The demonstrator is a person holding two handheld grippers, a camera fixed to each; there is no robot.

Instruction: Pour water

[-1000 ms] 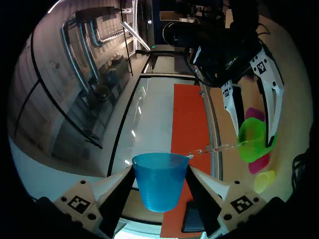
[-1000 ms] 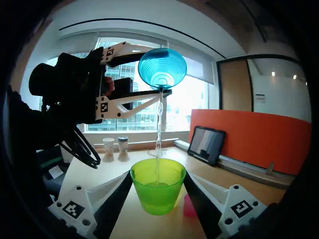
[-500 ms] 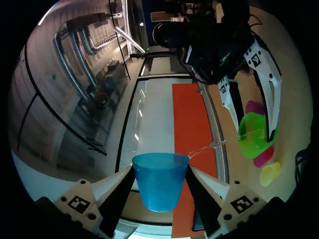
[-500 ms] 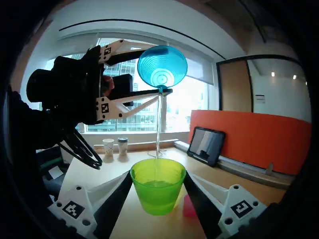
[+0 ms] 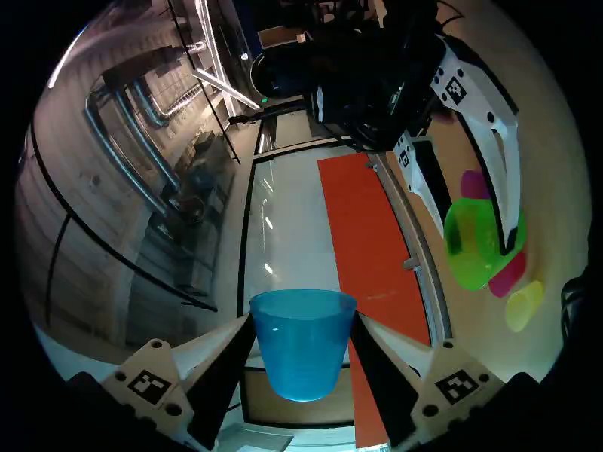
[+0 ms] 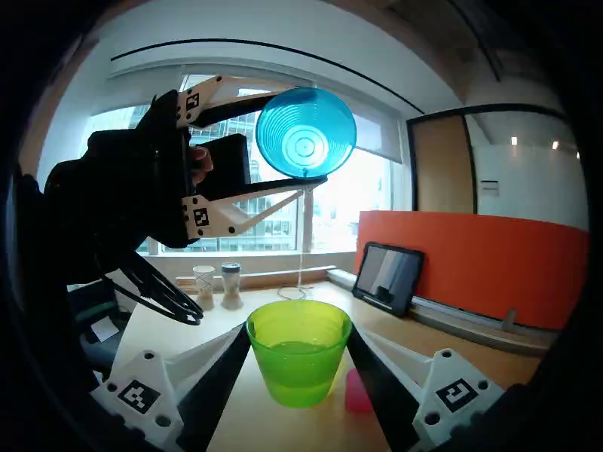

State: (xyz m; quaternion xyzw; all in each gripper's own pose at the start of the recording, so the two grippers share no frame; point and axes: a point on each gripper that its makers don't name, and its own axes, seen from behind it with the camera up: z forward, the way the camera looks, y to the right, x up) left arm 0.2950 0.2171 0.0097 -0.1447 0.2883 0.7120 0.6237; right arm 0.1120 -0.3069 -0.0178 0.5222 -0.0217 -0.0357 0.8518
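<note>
Right gripper view: blue cup [image 6: 305, 132] overhead

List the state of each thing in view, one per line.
blue cup, tipped on its side, above the green cup
green cup, upright, part full of water
left gripper, shut on the blue cup
right gripper, shut on the green cup
pink cup, on the desk, partly hidden
tablet, propped at a slant

A pink cup [image 6: 356, 392] stood mostly hidden behind the green cup [image 6: 299, 361]; two small containers [image 6: 231, 283] on the sill [image 6: 260, 273] were too small to identify.
</note>
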